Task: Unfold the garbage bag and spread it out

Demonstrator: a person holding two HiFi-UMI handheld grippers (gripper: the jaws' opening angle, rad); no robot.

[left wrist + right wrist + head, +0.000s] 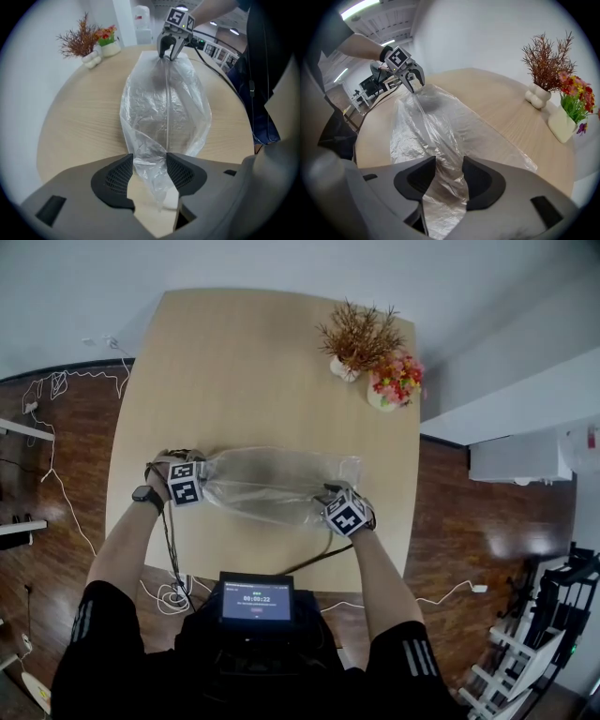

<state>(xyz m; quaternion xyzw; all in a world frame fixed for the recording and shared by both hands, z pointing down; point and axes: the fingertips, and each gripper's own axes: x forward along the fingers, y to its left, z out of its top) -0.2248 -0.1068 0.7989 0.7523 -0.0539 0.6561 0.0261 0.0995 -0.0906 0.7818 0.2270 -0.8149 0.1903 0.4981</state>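
- While both grippers are held over the near half of the wooden table [262,352], a clear plastic garbage bag [277,484] is laid across that half, stretched lengthwise from one gripper to the other.
- The left gripper [149,172] is seen at the table's near left side with its jaws parted. The bag's narrow, bunched end is passed loosely through the gap and is not clamped by the pads.
- The right gripper [449,174] is held wide open at the table's near right side. The bag's other end is spread on the tabletop beneath the gap, and nothing is gripped.
- The film is shown crumpled and slightly puffed along its middle, with a straight crease running down its length.
- A white vase of dried reddish twigs [356,334] and a pot of pink and yellow flowers [397,381] are placed at the table's far right corner.
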